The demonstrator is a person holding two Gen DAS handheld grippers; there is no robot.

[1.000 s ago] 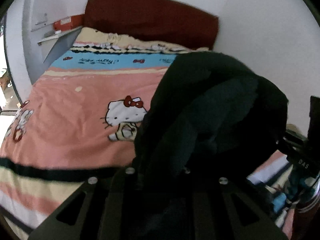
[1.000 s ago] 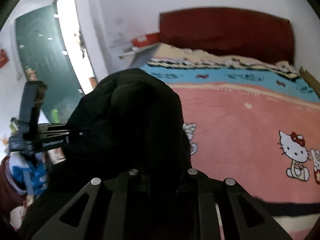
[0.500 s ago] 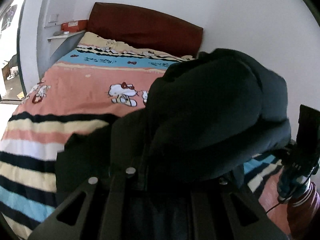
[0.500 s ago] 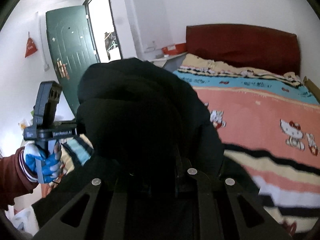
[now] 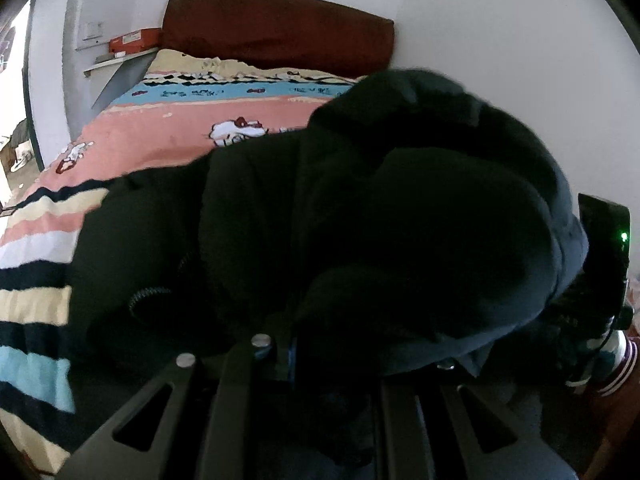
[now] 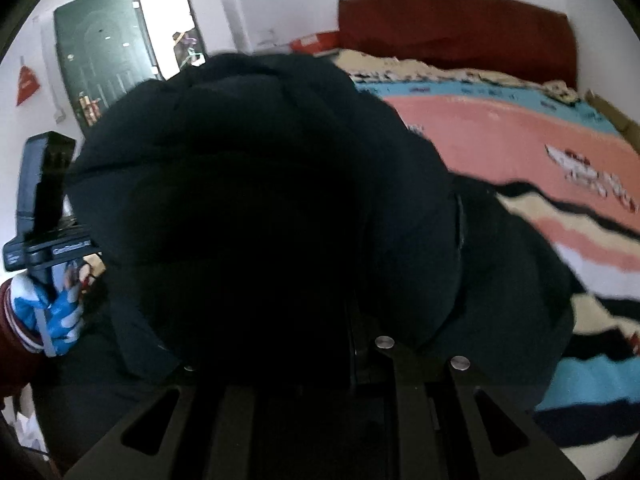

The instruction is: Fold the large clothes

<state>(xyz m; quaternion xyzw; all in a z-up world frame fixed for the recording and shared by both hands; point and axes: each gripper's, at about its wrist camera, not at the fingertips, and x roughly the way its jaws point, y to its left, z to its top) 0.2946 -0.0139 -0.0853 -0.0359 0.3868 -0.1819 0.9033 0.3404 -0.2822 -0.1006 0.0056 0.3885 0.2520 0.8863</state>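
A large black padded jacket (image 5: 400, 208) fills most of the left wrist view and most of the right wrist view (image 6: 260, 200). Its thick folds bulge over both sets of fingers and hide them. My left gripper (image 5: 332, 364) is shut on the jacket's edge. My right gripper (image 6: 320, 360) is shut on the jacket too. Part of the jacket lies on the striped bedspread (image 5: 36, 240). The right gripper's body (image 5: 604, 240) shows at the right of the left view; the left gripper's body (image 6: 44, 208), in a blue-gloved hand, shows at the left of the right view.
A bed with a pink Hello Kitty bedspread (image 6: 500, 136) and dark red headboard (image 5: 280, 28) stretches ahead. A wall shelf with a red box (image 5: 132, 42) is left of the bed. A green door (image 6: 100, 68) stands open at the left.
Both grippers have drawn back toward the foot of the bed and lowered, carrying the jacket. More of the jacket now spreads over the striped part of the bedspread.
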